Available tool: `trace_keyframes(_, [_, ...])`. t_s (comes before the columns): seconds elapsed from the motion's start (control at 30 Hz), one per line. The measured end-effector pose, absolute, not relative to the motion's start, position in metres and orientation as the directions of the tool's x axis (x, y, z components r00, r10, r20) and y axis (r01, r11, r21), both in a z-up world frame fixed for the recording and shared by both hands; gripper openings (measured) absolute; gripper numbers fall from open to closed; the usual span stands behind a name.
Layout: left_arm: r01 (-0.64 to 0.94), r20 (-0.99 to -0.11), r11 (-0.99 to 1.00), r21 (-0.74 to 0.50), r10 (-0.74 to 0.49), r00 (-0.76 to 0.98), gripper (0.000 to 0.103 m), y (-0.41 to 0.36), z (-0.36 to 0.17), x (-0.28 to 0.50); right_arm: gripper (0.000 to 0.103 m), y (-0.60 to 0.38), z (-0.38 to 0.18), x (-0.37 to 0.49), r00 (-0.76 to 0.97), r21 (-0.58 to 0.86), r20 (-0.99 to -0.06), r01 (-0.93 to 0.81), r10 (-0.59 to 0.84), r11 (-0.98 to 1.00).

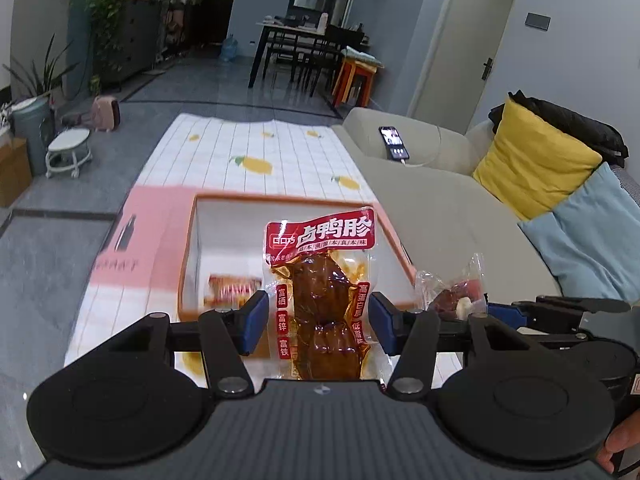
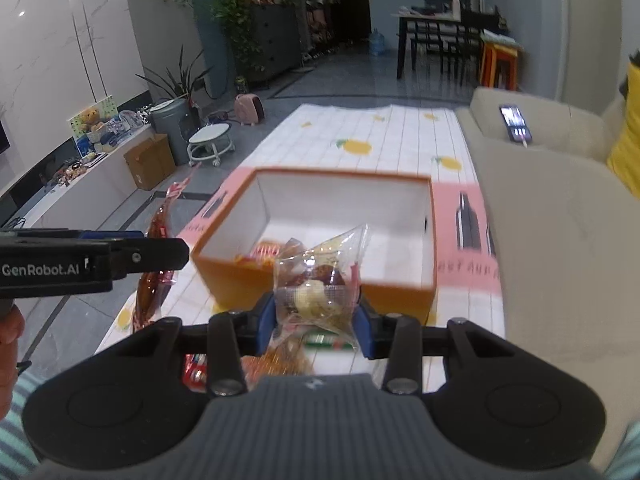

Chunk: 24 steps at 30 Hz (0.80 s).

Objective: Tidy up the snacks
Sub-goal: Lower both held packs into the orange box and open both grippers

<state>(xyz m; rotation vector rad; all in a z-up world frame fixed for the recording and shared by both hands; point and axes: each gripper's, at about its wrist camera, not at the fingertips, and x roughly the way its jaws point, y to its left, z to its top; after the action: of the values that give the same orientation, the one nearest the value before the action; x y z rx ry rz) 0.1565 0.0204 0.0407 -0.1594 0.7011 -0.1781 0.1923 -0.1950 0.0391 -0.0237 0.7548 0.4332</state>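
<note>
A clear pack of brown braised meat with a red label (image 1: 320,300) hangs upright between the blue pads of my left gripper (image 1: 318,320), which is shut on it above the table. My right gripper (image 2: 316,316) is shut on a small clear packet of mixed nuts and dried fruit (image 2: 316,280). Both are raised just in front of an open orange box with white inside walls (image 1: 192,240) (image 2: 320,176). A few snack packs (image 1: 230,286) (image 2: 264,250) lie in the box. The right gripper (image 1: 480,308) shows beside the left one, and the left gripper (image 2: 160,252) shows at the left edge.
The box stands on a pink flat sheet (image 2: 460,216) on a white lemon-print tablecloth (image 1: 248,148). Loose snack packs (image 2: 280,360) lie on the cloth under my right gripper. A beige sofa (image 1: 420,200) with a phone (image 1: 394,142) and cushions lines the right side.
</note>
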Motion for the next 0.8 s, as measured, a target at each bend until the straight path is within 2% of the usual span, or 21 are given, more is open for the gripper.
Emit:
trace_keyframes(0.27, [0.130, -0.625, 0.978, -0.164, -0.204, 0.754, 0.062, 0.017, 0.048, 0.219, 0.039, -0.182, 0.044, 0.258, 0.632, 0.104, -0.680, -0.419, 0.372, 0.902])
trace_keyframes(0.43, [0.140, -0.650, 0.980, -0.139, -0.197, 0.734, 0.062, 0.014, 0.035, 0.260, 0.039, -0.174, 0.025, 0.305, 0.586, 0.090, -0.730, -0.428, 0.352, 0.899])
trace_keyframes(0.8, [0.178, -0.801, 0.980, -0.086, -0.174, 0.572, 0.062, -0.005, -0.042, 0.331, 0.039, -0.165, -0.053, 0.380, 0.361, 0.152, -0.873, -0.439, 0.329, 0.886])
